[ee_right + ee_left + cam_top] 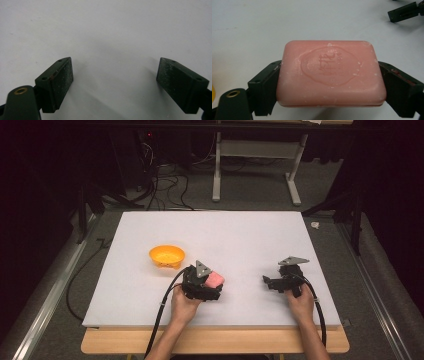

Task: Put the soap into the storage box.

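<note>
A white table [210, 235] carries everything here, and the person's two forearms come in over its near edge. One orange bowl [167, 256] sits left of the table's middle, empty as far as the high view shows. The left gripper [212, 281] is closed on one pink bar of soap [330, 73], a jaw pressed against each short end, so the bar's long axis runs straight across from jaw to jaw. The soap sits near the middle of the table's near half, and whether it is lifted clear of the surface I cannot tell.

The bowl lies just to the left of this gripper and a little farther from the near edge. If the soap is meant for it, which is only a guess, the left hand is plainly the nearer one.

The right gripper [115, 82] stands well apart, toward the near right corner, its jaws spread wide with nothing between them.
</note>
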`<state>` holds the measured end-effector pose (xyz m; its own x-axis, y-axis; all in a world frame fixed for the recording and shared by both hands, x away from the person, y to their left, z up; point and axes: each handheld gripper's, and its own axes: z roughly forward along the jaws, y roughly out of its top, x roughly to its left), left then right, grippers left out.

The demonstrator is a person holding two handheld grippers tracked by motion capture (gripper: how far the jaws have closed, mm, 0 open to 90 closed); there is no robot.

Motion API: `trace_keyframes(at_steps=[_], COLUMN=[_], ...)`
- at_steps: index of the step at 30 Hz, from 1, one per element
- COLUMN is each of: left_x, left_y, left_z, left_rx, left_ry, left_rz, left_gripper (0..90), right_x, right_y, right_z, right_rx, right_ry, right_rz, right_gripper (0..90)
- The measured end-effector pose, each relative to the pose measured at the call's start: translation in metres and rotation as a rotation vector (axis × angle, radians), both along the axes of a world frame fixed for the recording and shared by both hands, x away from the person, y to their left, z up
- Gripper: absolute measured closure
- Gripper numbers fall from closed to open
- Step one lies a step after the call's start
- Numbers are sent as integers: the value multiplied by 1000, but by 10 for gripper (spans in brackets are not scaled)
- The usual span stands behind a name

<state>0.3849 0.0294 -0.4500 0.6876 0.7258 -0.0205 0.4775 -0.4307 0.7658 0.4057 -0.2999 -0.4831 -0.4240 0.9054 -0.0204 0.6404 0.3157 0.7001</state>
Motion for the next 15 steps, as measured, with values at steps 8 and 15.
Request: trace_keyframes(at_steps=[8,15], left_x=[-3,-6], left_y=[7,18], left_z=[1,3], left_rx=[-4,-17], left_ry=[3,3], left_rz=[6,27], left_gripper=[135,135], right_x=[0,0], right_y=[0,0], right_z=[0,0], right_rx=[0,0], right_ry=[0,0], right_rz=[-1,-1], right_gripper=[146,146])
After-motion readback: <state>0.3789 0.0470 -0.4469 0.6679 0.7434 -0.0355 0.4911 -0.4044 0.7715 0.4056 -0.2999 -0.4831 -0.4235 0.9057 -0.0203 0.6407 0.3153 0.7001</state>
